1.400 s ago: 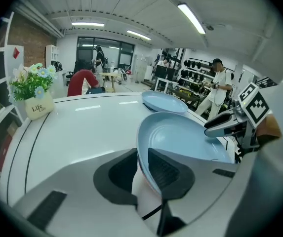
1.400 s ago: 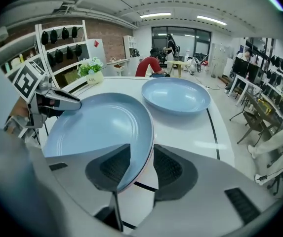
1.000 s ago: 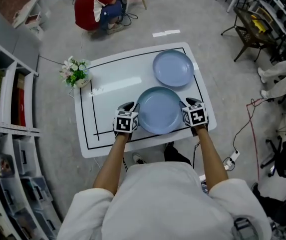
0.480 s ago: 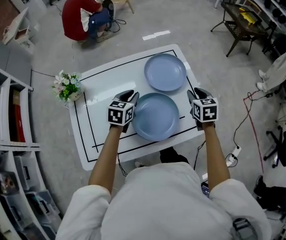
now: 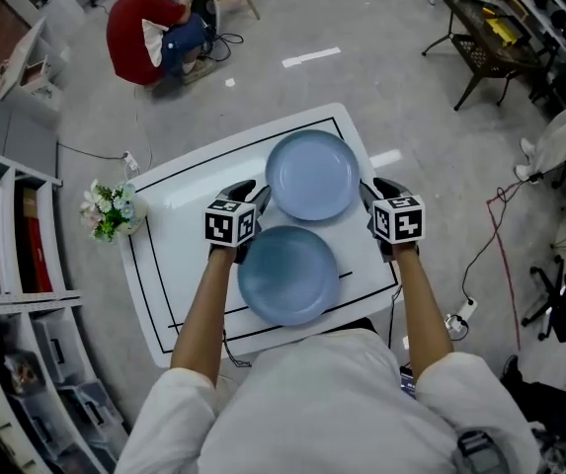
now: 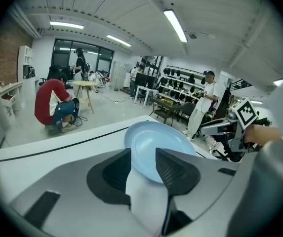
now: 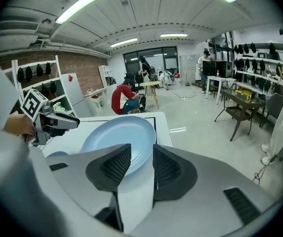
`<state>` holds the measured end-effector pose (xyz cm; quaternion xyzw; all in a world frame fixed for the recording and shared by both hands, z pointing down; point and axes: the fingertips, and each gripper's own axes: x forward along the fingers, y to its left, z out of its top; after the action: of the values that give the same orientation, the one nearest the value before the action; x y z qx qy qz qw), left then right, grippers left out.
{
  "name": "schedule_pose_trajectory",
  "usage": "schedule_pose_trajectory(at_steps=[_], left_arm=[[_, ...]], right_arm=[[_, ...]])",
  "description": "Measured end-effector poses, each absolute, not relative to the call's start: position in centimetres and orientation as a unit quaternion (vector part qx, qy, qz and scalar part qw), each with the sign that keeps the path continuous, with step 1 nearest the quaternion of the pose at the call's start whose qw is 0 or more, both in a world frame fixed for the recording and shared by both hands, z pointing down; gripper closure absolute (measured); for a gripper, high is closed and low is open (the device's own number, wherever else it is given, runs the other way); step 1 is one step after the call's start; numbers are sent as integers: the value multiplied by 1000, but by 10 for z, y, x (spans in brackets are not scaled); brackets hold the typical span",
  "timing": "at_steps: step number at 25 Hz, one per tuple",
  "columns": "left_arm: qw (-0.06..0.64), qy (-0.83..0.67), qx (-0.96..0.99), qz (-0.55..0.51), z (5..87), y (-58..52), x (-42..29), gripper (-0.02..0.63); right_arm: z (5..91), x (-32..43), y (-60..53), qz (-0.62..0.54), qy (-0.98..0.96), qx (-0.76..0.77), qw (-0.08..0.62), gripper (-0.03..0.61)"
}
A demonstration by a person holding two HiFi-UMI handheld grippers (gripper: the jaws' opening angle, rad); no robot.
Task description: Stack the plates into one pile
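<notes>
on left gripper [image 5: 251, 197], square marker [image 5: 227, 227] (black-white)

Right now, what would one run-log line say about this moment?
left gripper: jaws just opened wider, at far plate left rim | right gripper: open, right rim | near plate: on table, unstacked

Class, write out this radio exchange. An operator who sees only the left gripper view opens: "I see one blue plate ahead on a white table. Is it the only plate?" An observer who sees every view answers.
Observer: No. The head view shows a second blue plate lying flat on the table, nearer the camera, not stacked on the far plate.
Operator: Is the right gripper clamped on the far plate?
Observer: No. Its own view shows its jaws apart at that plate's rim.
Operator: Anything else nearby?
Observer: A small bunch of flowers by the table's left edge.
</notes>
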<state>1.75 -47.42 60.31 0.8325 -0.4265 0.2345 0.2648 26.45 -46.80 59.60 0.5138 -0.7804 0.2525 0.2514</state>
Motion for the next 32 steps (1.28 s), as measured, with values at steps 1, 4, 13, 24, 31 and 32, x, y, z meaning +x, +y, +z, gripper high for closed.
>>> schedule_pose_trajectory(at_steps=[1,4,13,24,31,32], left_arm=[[272,-429,828,238,611,-485,20,446],[301,-435,812,246,640,-507,24,433],[335,-437,791,265,684,-527,40,431],[364,-467,766,252,670,-521,11,546],[357,-453,791,203,613,-475,-14,555],[356,-448,795,200,607,-463,-18,554]], right_arm=[[603,265,-478,259,-783,506,253,423],[628,261,-498,279,-790,479,264,403],[683,253,-521,330,-789,442,271,379],[659,229,-515,324,-786,465,245,460],[594,203,-459,320,-786,487,206,472],[589,200,-446,322,-784,490,203,474]])
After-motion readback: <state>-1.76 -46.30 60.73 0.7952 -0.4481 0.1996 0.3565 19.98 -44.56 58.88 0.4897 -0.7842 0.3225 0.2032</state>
